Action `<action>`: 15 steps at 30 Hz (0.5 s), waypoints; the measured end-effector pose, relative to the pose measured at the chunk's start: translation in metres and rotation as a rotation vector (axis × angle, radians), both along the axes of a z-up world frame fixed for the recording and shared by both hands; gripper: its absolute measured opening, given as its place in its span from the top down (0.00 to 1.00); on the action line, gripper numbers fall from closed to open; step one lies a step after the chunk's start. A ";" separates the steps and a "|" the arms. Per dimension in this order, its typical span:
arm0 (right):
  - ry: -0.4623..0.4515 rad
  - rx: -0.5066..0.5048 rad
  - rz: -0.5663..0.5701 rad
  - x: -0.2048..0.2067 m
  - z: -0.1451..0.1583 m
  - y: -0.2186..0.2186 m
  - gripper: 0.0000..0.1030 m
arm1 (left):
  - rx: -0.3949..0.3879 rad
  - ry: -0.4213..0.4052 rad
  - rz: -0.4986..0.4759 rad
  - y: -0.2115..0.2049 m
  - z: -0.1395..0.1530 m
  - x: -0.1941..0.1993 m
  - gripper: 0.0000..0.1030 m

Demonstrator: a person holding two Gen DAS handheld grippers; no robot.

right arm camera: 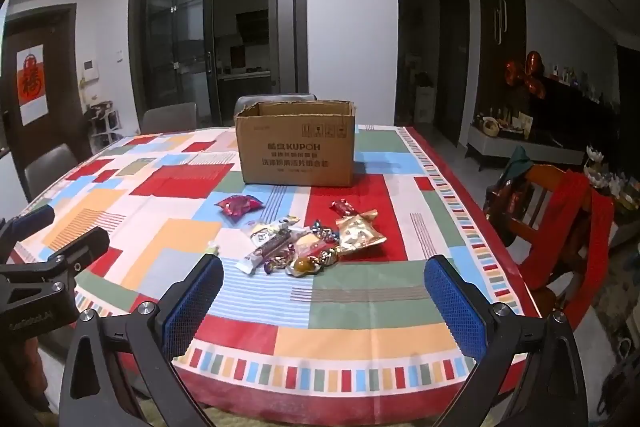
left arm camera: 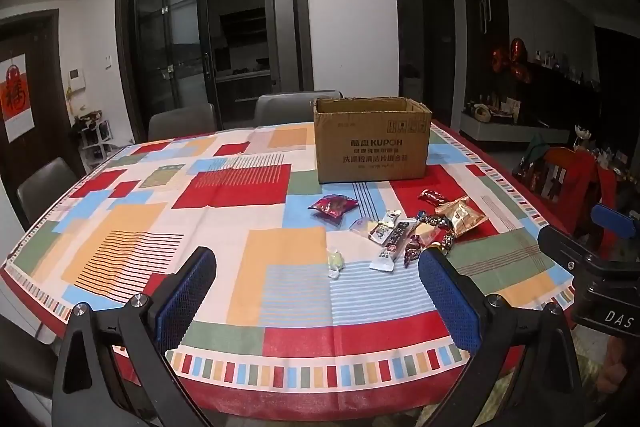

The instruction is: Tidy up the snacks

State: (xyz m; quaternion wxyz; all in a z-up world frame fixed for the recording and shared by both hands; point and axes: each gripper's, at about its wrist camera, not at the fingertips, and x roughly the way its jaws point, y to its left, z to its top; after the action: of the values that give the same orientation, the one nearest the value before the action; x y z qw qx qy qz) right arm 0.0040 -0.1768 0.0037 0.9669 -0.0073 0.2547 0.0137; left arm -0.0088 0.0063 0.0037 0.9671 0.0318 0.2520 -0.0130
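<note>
An open cardboard box [left arm camera: 372,143] stands at the far side of the table; it also shows in the right wrist view [right arm camera: 296,143]. Several wrapped snacks lie in a loose pile [left arm camera: 416,231] in front of it, also in the right wrist view [right arm camera: 308,243]. A red packet [left arm camera: 333,207] [right arm camera: 239,205] lies apart to the left, and a pale green candy [left arm camera: 335,261] nearer me. My left gripper [left arm camera: 318,267] is open and empty above the near table edge. My right gripper [right arm camera: 324,277] is open and empty, just short of the pile.
The table wears a patchwork cloth [left arm camera: 224,227] in red, blue, orange and green. Grey chairs [left arm camera: 182,121] stand at the far and left sides. A wooden chair with red cloth [right arm camera: 560,227] stands at the right. The other gripper shows at each view's edge.
</note>
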 end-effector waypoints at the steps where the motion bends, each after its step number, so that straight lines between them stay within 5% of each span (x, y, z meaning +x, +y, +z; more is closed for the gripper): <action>1: -0.003 -0.001 0.000 -0.001 0.001 0.000 0.01 | -0.001 0.000 0.000 0.000 0.000 0.000 0.00; 15: -0.015 0.000 0.001 -0.004 0.006 0.000 0.01 | 0.003 -0.014 -0.001 -0.002 0.005 -0.003 0.00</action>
State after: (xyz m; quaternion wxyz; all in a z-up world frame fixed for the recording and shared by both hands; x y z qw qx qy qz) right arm 0.0004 -0.1767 0.0096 0.9688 -0.0077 0.2472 0.0142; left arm -0.0119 0.0042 0.0091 0.9688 0.0335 0.2451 -0.0129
